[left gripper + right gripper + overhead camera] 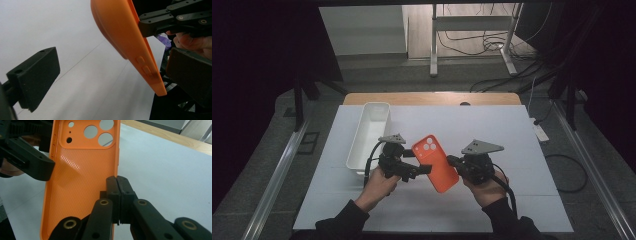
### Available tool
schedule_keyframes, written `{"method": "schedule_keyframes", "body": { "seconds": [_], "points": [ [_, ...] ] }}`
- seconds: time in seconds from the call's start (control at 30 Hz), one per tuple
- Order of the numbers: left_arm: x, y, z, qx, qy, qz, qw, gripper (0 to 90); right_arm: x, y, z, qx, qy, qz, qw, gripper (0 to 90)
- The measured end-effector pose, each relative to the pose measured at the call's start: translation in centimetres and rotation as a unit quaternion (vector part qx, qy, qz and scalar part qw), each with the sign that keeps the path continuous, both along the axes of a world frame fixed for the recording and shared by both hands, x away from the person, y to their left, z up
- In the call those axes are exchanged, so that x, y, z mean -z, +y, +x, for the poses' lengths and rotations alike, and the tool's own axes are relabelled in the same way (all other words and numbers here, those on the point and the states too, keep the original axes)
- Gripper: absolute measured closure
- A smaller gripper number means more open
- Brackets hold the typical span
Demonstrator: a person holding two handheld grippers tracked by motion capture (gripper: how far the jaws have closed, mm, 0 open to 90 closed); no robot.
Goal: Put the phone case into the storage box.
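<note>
Pinching one long edge of the orange phone case (435,163), the right gripper (455,162) holds it up; the left gripper (422,170), jaws spread, seems to straddle the other edge

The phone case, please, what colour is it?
Orange phone case, clearest in the right gripper view.

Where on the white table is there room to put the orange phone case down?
The white table is bare right of the white bin and along the near edge. It's crowded mid-table, where both tools hold the orange phone case.
</note>
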State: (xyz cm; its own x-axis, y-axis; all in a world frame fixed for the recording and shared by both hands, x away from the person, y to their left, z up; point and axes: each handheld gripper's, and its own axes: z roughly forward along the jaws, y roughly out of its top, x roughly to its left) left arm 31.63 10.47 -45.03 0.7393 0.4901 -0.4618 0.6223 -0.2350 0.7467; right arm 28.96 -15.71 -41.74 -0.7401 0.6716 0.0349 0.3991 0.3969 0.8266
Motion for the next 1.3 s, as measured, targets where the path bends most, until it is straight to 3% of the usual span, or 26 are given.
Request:
{"method": "schedule_keyframes", "body": {
  "seconds": [0.2, 0.5, 0.7, 1.13, 1.3],
  "points": [
    [0.05, -0.44, 0.29, 0.001, 0.014, -0.003, 0.9999, 0.0, 0.02, 0.31, -0.17, -0.004, 0.0, 0.0, 1.0, 88.7],
    [0.21, -0.71, 0.6, 0.006, 0.036, -0.027, 0.999, 0.1, 0.03, 0.45, -0.26, -0.007, -0.003, 0.0, 1.0, 88.7],
    [0.32, -0.95, 0.63, 0.003, 0.041, -0.019, 0.999, 4.1, 0.0, 0.46, -0.31, -0.008, -0.005, 0.002, 1.0, 88.7],
    [0.59, -0.44, 0.87, 0.028, 0.081, -0.066, 0.9941, 51.5, 0.02, 0.69, -0.5, -0.012, -0.01, -0.002, 0.9999, 88.7],
    [0.64, -0.42, 0.87, 0.034, 0.092, -0.077, 0.9922, 64.5, 0.02, 0.74, -0.56, -0.011, -0.013, -0.003, 0.9998, 88.7]
  ]
}}
